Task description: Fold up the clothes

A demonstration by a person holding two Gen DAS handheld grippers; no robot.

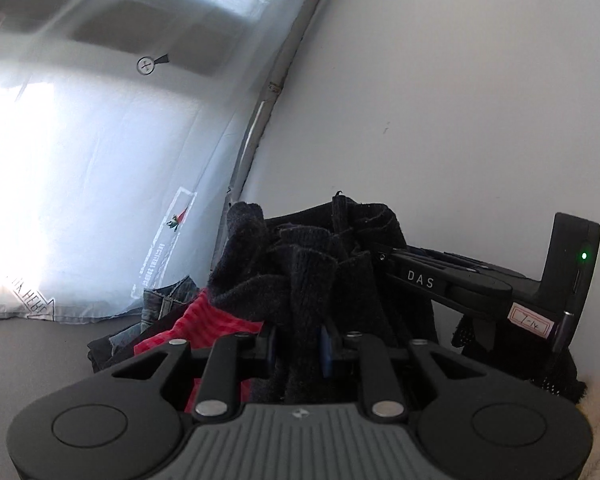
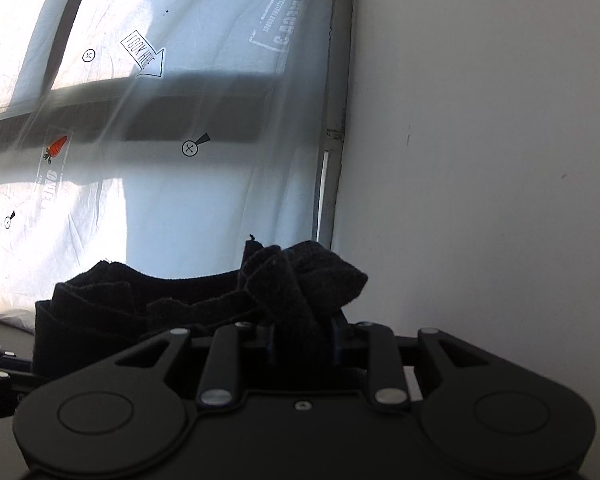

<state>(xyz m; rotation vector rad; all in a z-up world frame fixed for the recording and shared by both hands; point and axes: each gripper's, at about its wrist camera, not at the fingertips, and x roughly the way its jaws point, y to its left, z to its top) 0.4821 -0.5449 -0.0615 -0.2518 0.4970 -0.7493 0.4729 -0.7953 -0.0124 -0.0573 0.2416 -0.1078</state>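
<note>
Presently one black knitted garment (image 1: pixel 300 264) is clamped by both grippers: left gripper (image 1: pixel 298 344) and right gripper (image 2: pixel 304 340) are each closed on bunched folds. Behind it, at left, two further clothes are seen: one red garment (image 1: pixel 216 316), one denim piece (image 1: pixel 168 296).

Upper left of my right wrist view, I read "LOOK HERE" inside an arrow (image 2: pixel 143 59) printed on the pale curtain (image 2: pixel 204 200). In my left wrist view, centre right, the other tool (image 1: pixel 384 257) carries "DAS" on its finger, and a small white label (image 1: pixel 531 316) on it bears handwriting I cannot make out.
</note>
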